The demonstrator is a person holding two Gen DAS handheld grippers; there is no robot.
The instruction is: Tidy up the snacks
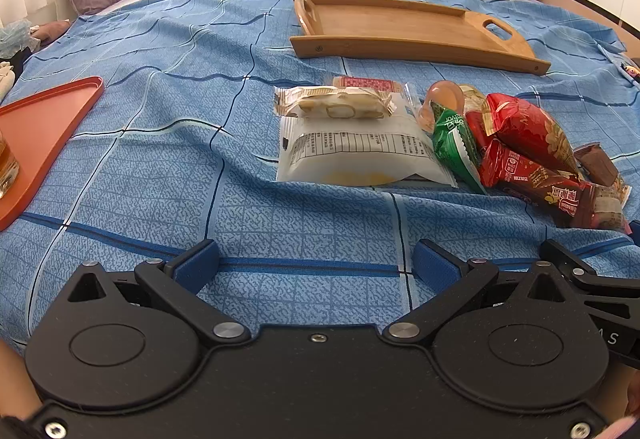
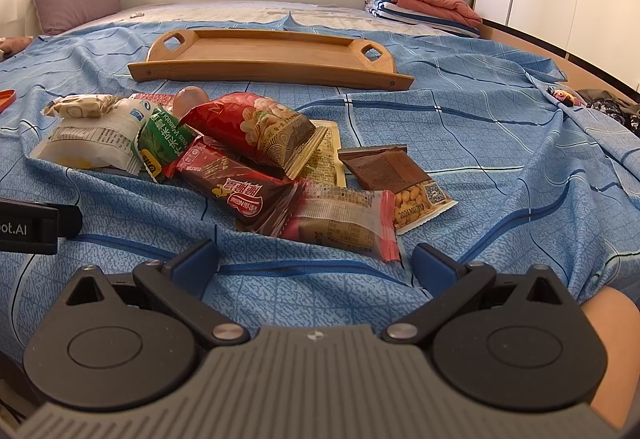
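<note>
Wooden tray (image 2: 276, 53) bare, snack pile (image 2: 256, 159) on bedspread, left gripper (image 1: 316, 265) and right gripper (image 2: 316, 265) both spread apart

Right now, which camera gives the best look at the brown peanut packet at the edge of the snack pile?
The right wrist view: the brown peanut packet lies fully exposed, its printed peanuts and code visible. The left wrist view catches only a brown corner behind the red nut bag.

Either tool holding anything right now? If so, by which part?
Nothing held. Left tool and right tool are both open over the blue bedsheet, short of the snack pile.
</note>
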